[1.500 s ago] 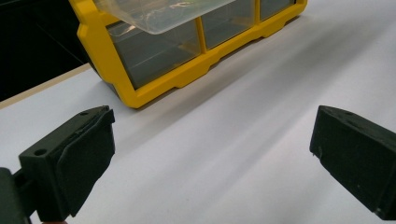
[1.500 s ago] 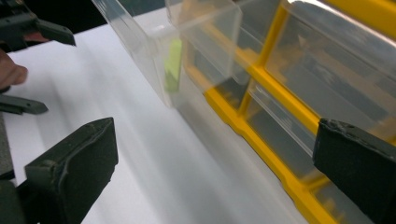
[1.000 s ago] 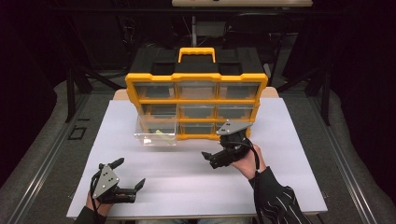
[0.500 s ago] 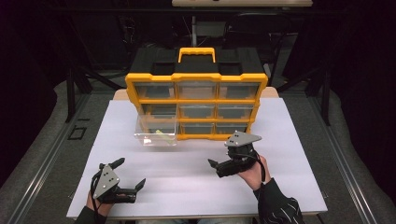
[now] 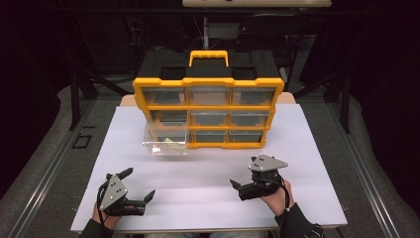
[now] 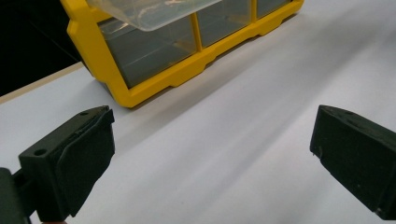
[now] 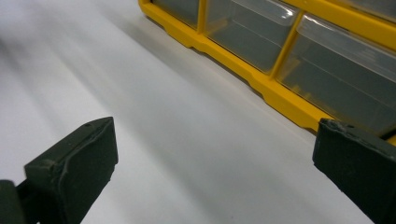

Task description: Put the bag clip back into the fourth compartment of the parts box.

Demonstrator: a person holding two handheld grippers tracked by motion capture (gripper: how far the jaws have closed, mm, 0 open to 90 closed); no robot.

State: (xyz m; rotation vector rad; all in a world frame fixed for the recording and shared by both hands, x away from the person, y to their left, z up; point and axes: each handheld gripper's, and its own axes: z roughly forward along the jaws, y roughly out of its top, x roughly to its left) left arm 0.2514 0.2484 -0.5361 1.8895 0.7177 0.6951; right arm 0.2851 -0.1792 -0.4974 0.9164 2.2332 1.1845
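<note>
Dark room w/ a white table [image 5: 208, 198] in the middle, and a yellow parts organizer [image 5: 208, 113] w/ clear drawers sat at the far side. One clear drawer [image 5: 166, 139], left column, was pulled out w/ something yellowish-green inside, can't tell what. Left gripper [image 5: 136, 184] was near the front-left edge, jaws wide apart, nothing in them. Right gripper [image 5: 236, 186] front-right, jaws apart too, also holding nothing.

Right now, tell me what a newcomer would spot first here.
The yellow organizer with its grid of clear drawers stands at the far middle of the white table. One clear drawer is pulled out at its left side. Near the front edge, the left gripper and right gripper rest open, empty.
</note>
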